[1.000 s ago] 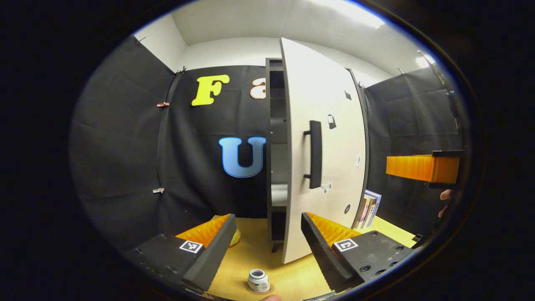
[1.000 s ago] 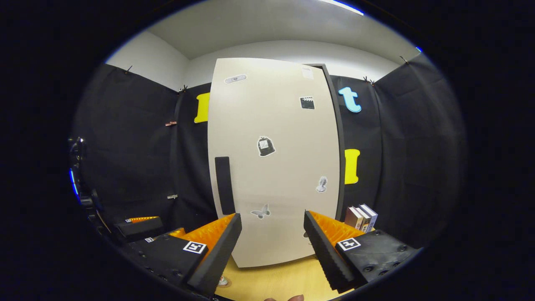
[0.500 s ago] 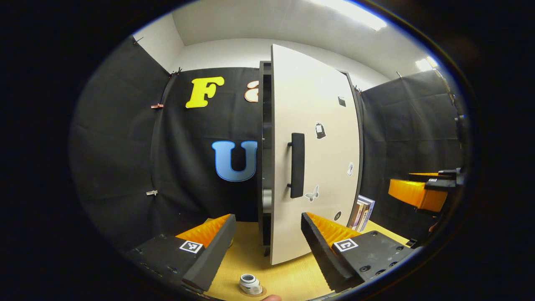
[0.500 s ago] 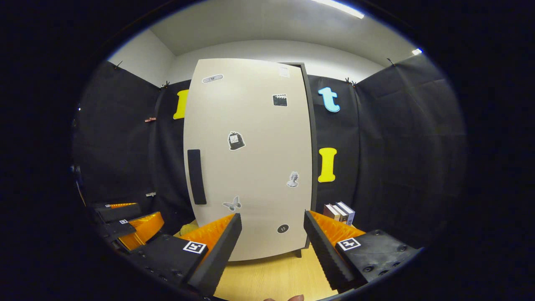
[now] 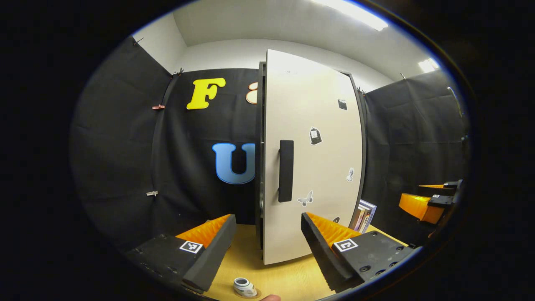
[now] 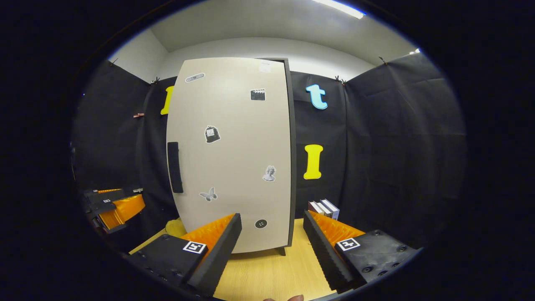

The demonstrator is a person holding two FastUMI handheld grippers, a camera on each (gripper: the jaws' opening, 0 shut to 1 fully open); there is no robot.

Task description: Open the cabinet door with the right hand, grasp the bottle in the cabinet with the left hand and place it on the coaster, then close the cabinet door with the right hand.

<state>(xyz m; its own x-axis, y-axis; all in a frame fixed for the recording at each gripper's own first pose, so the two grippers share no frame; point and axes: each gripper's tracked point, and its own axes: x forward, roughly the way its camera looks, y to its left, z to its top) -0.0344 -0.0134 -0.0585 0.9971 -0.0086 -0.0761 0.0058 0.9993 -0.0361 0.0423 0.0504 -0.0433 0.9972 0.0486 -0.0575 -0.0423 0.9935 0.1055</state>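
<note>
Wood-grain table [image 5: 288,280] carries the small white bottle [image 5: 244,286], which stands on the coaster [image 5: 256,295] in the left gripper view, so the retrieval and placement steps appear complete. The cabinet door [image 6: 234,154] lies nearly flush with the cabinet in both views, with at most a thin gap at its handle [image 5: 286,170] edge, so closing is judged all but finished. Left tool [image 5: 265,246] and right tool [image 6: 271,246] both stand with jaws spread, gripping nothing and clear of the door.

3 upright books [image 6: 324,207] by black cloth wall [image 6: 397,159], wooden tabletop [image 6: 267,276]
</note>
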